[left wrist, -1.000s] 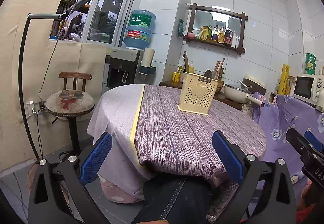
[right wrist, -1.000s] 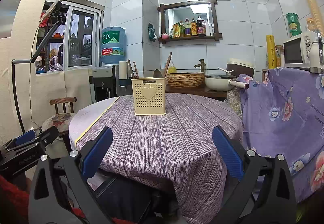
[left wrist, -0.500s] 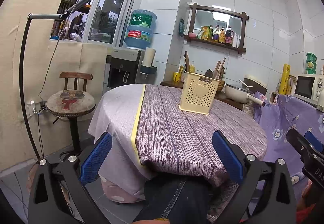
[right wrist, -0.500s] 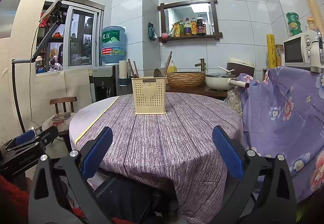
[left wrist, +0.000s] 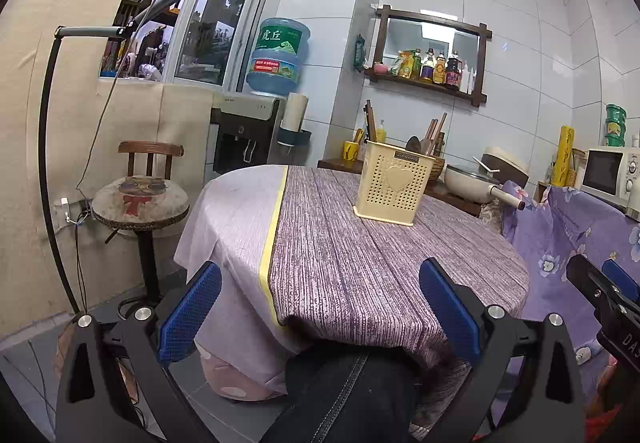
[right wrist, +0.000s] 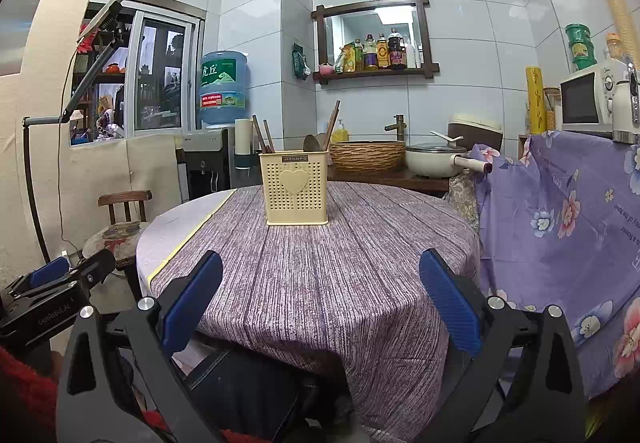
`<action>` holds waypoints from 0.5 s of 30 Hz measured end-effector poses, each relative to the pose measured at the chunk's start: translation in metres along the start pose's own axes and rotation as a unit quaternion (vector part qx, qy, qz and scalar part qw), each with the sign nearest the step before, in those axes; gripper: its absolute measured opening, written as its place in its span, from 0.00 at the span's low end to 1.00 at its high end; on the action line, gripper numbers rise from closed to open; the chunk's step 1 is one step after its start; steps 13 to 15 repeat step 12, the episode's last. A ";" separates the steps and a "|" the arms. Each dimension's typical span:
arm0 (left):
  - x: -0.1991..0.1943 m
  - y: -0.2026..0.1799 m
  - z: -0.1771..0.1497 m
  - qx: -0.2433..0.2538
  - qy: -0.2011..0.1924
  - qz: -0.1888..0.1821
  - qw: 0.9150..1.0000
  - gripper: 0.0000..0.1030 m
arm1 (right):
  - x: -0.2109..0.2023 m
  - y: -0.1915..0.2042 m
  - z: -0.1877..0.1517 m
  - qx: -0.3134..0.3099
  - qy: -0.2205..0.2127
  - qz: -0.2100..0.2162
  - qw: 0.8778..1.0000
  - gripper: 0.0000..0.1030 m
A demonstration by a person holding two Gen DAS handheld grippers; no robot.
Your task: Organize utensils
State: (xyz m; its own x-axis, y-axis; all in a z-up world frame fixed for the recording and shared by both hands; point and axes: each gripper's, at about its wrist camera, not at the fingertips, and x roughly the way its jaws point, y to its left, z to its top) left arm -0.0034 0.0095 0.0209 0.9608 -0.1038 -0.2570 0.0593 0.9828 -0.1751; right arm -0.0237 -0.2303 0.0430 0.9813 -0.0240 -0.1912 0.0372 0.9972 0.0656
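Two grippers: both wide apart, nothing between the blue pads, both held off the near edge of the table (right wrist: 312, 283).
Left gripper (left wrist: 320, 307): pads spread wide; body of the tool cut off at the bottom of its view.
Right gripper (right wrist: 320, 299): pads spread wide; also seen from the side at the right border of the left view, only partly in frame.
Hidden: holder's inside, so what lies low in it cannot be told; table's near edge, covered by a dark denim leg in both views.
Cut off: lower parts of every utensil, sunk below the holder's rim.
Hard to make out: number of utensils; small print on the holder's label.
Holder (right wrist: 294, 187): pale yellow plastic, square, upright, walls pierced with small holes, raised heart on the front face, dark label strip at the rim.
Holder's place: toward the far edge of the table, on the purple cloth, well apart from both grippers.
Utensils (right wrist: 318, 135): dark chopsticks leaning at the holder's left side, a spoon bowl and wooden handles at its right side, all sticking up past the rim.
Cloth (left wrist: 360, 251): purple streaked weave over most of the table, a yellow stripe and a pale lilac band toward the left edge.
Stool (left wrist: 140, 199): beside the table's left edge, apart from it.
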 end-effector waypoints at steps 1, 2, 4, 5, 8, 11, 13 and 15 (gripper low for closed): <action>0.000 0.000 -0.001 0.000 0.000 0.000 1.000 0.95 | 0.000 0.000 -0.001 0.000 0.000 0.000 1.000 0.94; 0.001 0.000 -0.001 0.000 0.001 0.000 1.000 0.95 | 0.000 0.000 0.000 0.000 0.000 0.000 1.000 0.94; 0.000 0.000 -0.001 0.000 0.002 0.000 1.000 0.95 | 0.000 0.000 0.000 0.000 0.000 0.000 1.000 0.94; 0.001 0.000 -0.001 0.000 0.001 0.000 1.000 0.95 | 0.000 0.000 0.000 0.000 0.000 0.000 1.000 0.94; 0.000 0.000 -0.001 0.000 0.001 -0.001 1.000 0.95 | 0.000 0.000 0.000 0.000 0.000 0.000 1.000 0.94; 0.000 -0.001 -0.001 0.000 0.001 0.000 1.000 0.95 | 0.000 0.000 0.000 0.000 0.001 0.000 1.000 0.94; 0.000 -0.001 -0.001 0.000 0.001 0.000 1.000 0.95 | 0.000 0.000 0.000 0.000 0.001 0.000 1.000 0.94; 0.000 -0.001 -0.001 0.000 0.001 0.000 1.000 0.95 | 0.000 0.000 0.000 0.000 0.001 0.000 1.000 0.94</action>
